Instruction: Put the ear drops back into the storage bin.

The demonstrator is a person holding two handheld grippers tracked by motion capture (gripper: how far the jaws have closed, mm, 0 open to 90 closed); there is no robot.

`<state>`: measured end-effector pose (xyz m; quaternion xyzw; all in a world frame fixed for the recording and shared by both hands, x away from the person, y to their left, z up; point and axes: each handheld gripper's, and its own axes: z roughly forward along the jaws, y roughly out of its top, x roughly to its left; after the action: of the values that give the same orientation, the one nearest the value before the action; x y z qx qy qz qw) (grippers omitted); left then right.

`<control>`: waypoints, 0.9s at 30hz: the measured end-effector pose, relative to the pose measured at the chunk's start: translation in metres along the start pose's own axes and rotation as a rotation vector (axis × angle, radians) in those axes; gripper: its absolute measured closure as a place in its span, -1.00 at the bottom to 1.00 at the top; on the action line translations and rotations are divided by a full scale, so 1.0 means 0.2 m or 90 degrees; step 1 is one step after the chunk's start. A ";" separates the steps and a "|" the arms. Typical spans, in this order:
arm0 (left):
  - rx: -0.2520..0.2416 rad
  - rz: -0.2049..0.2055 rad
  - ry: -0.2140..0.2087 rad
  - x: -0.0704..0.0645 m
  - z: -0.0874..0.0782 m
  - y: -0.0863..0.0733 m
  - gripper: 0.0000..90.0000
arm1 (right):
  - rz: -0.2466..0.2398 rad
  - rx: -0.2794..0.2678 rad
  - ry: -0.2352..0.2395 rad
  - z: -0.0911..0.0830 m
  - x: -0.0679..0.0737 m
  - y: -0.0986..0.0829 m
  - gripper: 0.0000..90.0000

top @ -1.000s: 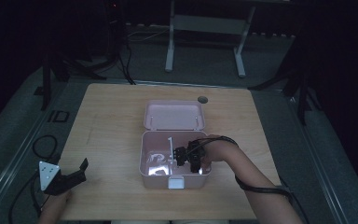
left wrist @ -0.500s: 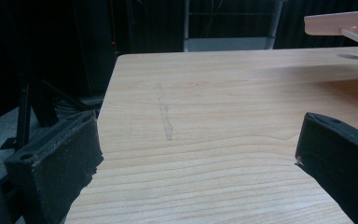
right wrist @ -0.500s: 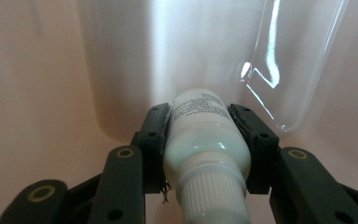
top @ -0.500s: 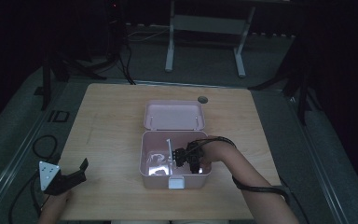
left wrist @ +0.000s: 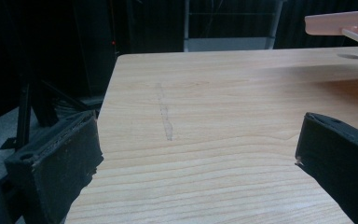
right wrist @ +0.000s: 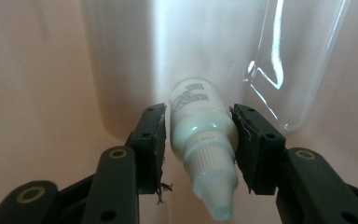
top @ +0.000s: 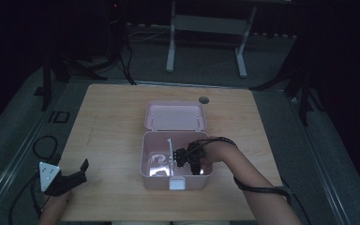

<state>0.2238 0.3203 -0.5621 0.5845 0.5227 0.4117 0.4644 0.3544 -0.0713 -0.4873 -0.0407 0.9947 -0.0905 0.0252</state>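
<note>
One wooden table (top: pixel 112 140) in a dark room; right gripper (right wrist: pixel 199 144) clamps bottle (right wrist: pixel 200 130), left gripper (left wrist: pixel 200 154) jaws apart.

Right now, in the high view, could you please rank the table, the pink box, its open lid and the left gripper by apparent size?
1. table
2. pink box
3. lid, a little smaller than the box
4. left gripper

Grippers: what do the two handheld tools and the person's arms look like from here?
Both are black two-jaw tools. The left gripper carries a grey three-cornered plate and a dark trailing cable; its blocky jaws have worn, frayed pad edges. The right gripper has flat dark pads on linkage arms with round brassy rivets. A black cable loops around the bare right forearm; no sleeves visible.
</note>
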 end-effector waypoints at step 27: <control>0.000 0.002 0.001 0.00 0.00 0.00 -0.99 | 0.072 -0.161 -0.051 -0.39 -0.04 -0.25 -0.61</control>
<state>0.2239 0.3202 -0.5621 0.5851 0.5223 0.4128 0.4631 0.3610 -0.1048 -0.4008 0.0089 0.9971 0.0388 0.0649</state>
